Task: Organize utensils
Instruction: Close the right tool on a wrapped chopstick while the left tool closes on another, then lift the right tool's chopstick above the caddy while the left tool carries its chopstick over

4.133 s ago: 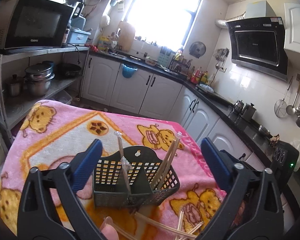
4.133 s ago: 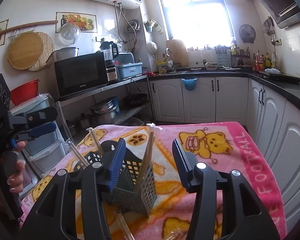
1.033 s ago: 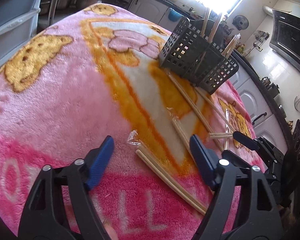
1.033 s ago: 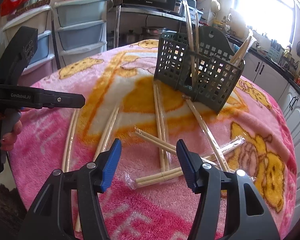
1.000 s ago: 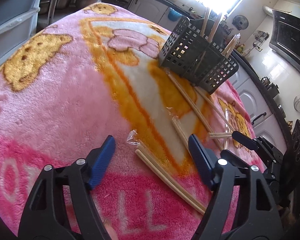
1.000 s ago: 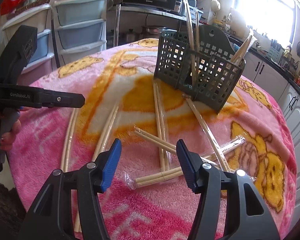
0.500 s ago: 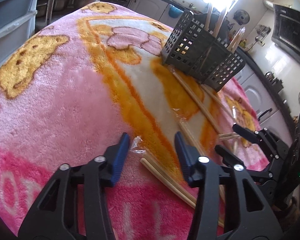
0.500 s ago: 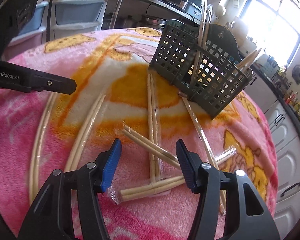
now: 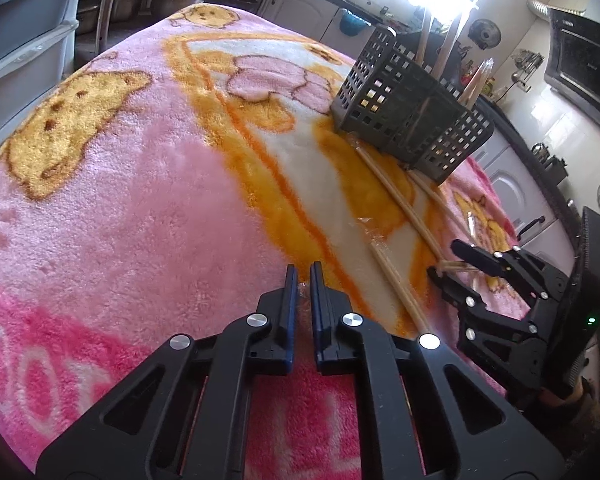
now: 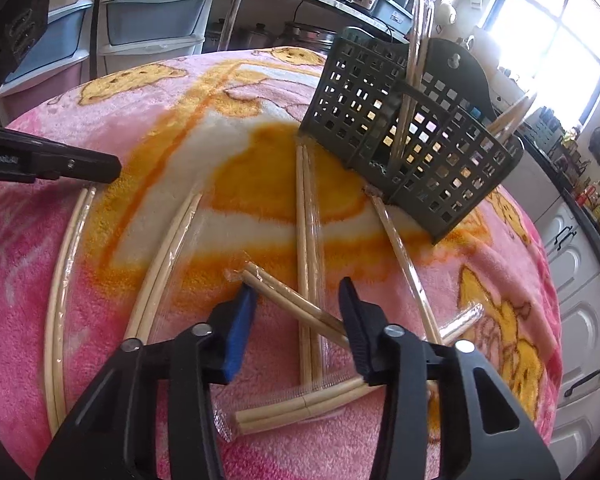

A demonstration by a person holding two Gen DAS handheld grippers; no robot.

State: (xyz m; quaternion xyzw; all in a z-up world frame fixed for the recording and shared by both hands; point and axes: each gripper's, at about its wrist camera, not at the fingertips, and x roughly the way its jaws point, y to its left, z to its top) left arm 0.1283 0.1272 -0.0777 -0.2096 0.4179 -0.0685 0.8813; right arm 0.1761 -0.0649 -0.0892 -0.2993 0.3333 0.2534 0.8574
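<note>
A dark slotted utensil basket [image 10: 412, 128] [image 9: 412, 108] stands on the pink blanket [image 9: 140, 200] with several wrapped chopstick pairs upright in it. More wrapped pairs lie loose in front of it. My left gripper [image 9: 303, 276] is shut on the clear wrapper end [image 9: 302, 289] of the leftmost pair [image 10: 60, 280]; its tip [image 10: 114, 168] shows in the right wrist view. My right gripper [image 10: 297, 290] [image 9: 444, 258] hangs low over two crossed pairs, a slanted one [image 10: 296, 304] and a straight one [image 10: 310, 240]. Its jaws are closing with both pairs between them, pads not pressing.
Another pair [image 10: 164, 264] lies between the two grippers, and one more [image 10: 300, 404] lies crosswise under my right gripper. Plastic drawers [image 10: 152, 20] stand beyond the blanket's left edge, white cabinets [image 10: 580, 280] to the right. The left half of the blanket bears nothing.
My left jaws have gone from wide apart to shut on the wrapper end. My right gripper has moved in lower over the crossed pairs and its jaws have narrowed.
</note>
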